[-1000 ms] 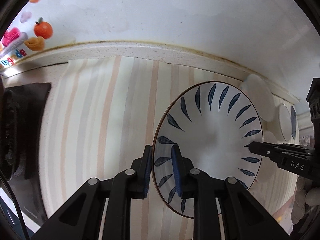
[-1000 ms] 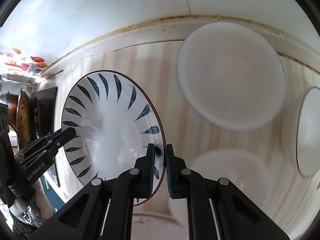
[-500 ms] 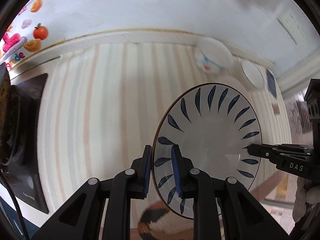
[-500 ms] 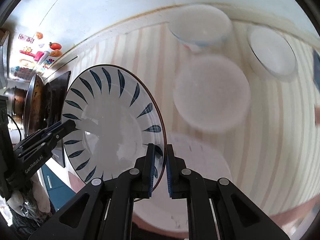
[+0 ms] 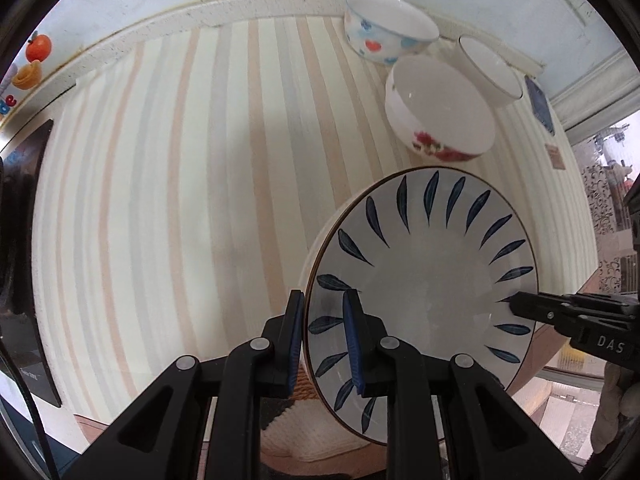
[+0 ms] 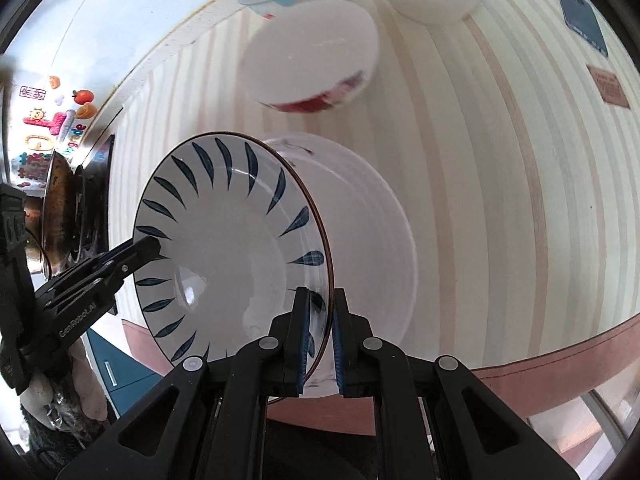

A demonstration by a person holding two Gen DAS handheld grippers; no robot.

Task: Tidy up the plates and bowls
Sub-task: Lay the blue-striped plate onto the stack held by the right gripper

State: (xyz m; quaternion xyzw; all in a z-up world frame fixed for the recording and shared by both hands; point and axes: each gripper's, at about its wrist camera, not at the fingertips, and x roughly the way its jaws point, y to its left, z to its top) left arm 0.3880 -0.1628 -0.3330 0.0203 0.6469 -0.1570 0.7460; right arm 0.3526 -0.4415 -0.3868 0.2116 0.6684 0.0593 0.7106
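between both grippers' jaws, clenched on opposite rims, hangs the leaf-patterned plate [image 5: 420, 280].

plate [image 5: 424, 280] | lifted away from counter | three bowls [image 5: 440, 108] now in view | white plate [image 6: 372, 216] beneath

We see bright, soft daylight in both views, stronger from the window side at the right. Small white reflections sit on the glossy plate [image 6: 224, 248]. The striped cloth [image 5: 180, 200] is a little soft, and the bowls [image 6: 312, 52] in the right wrist view are blurred. The fisheye lens bends the stripes, and the corners are black.
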